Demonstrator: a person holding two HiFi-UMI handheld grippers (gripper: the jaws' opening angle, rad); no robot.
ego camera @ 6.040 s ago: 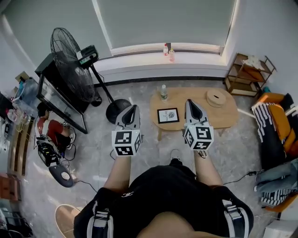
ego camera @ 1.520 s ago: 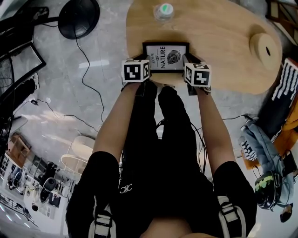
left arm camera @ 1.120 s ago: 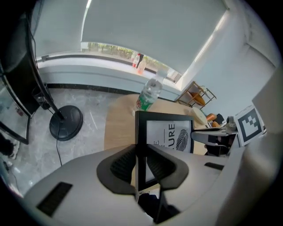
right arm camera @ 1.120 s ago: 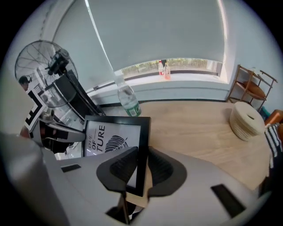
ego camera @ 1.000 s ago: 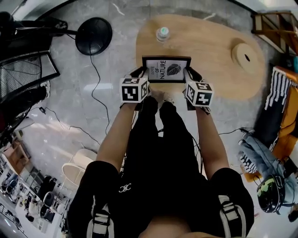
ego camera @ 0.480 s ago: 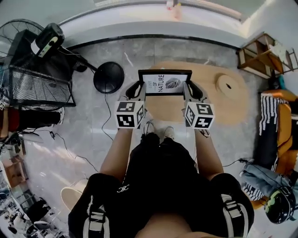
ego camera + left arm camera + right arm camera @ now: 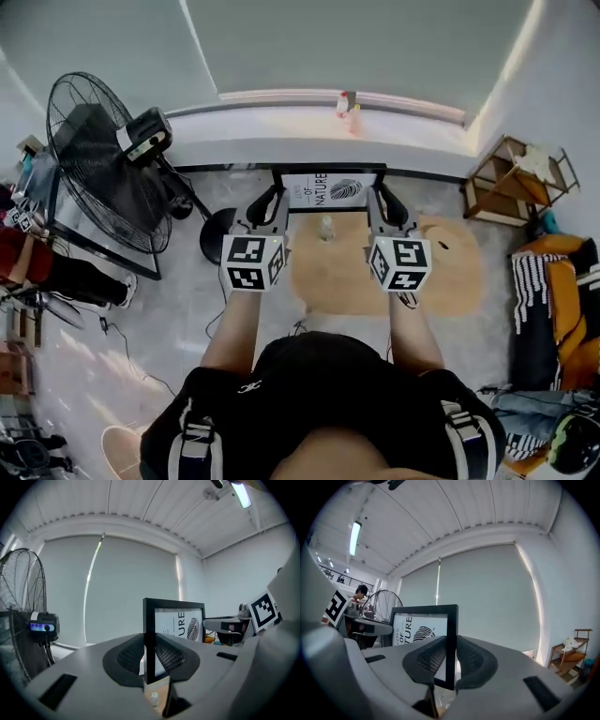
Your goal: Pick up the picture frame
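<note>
Picture frame (image 7: 326,188), black and rectangular with a white sheet bearing dark lettering and a leaf print, is held upright in the air at 12 o'clock from the person's torso, clear of the furniture below. The left gripper (image 7: 272,199), grey with a square-marker cube, has it at the frame's 9 o'clock side. The right gripper (image 7: 382,199), of the same build, has it at the 3 o'clock side.

In the left gripper view, the frame's left upright bar stands between the two ribbed black pads (image 7: 129,656). They press on its front and back faces, and the rest of the frame runs off toward 2 o'clock. In the right gripper view, the right upright bar is pinched the same way between that gripper's pads (image 7: 471,660), and the printed sheet spreads toward 10 o'clock. Both pairs of fingers are closed onto the thin bars, with the frame's top edge well above the pads.

In the head view, a light oval wooden table (image 7: 450,272) lies on the grey floor at 6 o'clock from the frame. A small clear bottle (image 7: 325,228) stands on it, between the two grippers. A black pedestal fan (image 7: 94,159) stands at 9 o'clock, and a small wooden shelf unit (image 7: 511,178) at 3 o'clock. At 12 o'clock, two little bottles (image 7: 346,103) sit on the white window sill under a pale roller blind (image 7: 347,42).
</note>
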